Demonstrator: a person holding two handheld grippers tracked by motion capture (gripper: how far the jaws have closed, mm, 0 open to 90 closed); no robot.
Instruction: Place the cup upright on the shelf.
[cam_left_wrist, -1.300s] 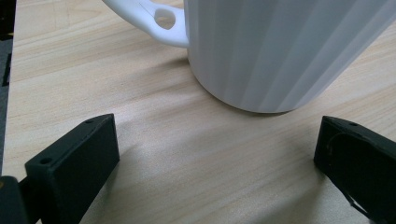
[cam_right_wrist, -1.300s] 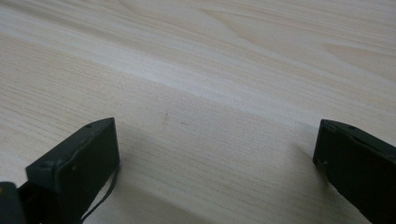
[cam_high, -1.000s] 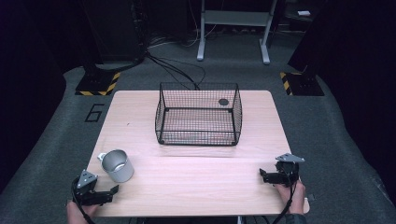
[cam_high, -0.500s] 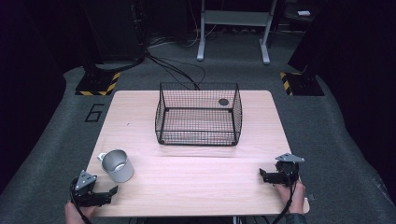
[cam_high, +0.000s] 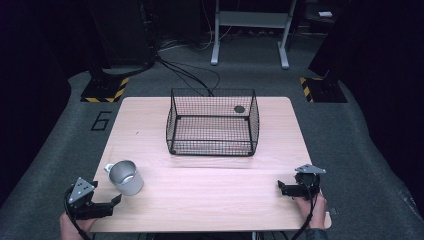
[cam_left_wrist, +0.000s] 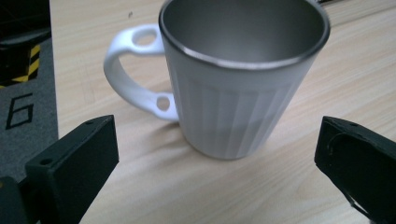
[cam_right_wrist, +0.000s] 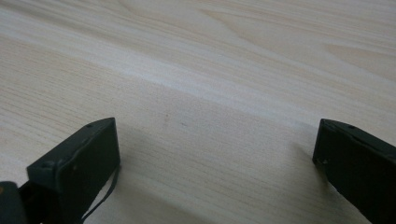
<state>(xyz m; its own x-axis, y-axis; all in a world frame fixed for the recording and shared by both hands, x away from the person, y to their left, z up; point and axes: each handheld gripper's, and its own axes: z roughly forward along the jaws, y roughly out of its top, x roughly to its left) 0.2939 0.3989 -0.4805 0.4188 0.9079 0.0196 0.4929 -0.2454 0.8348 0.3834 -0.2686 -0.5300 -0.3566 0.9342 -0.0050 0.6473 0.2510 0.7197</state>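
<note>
My left gripper (cam_left_wrist: 210, 186), jaws wide apart, lines up on the mug (cam_left_wrist: 238, 79), which stands upright near the table's (cam_high: 210, 200) front-left corner, handle turned away, leaving its body free to be pinched. My right gripper (cam_high: 287, 189) rests spread over bare wood at the front-right corner. A wire basket (cam_high: 212, 122) sits mid-table; dark grey carpet surrounds.

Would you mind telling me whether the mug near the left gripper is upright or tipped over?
Upright. The mug stands on its base on the table, open rim upward, handle out to its side; nothing shows inside it.
</note>
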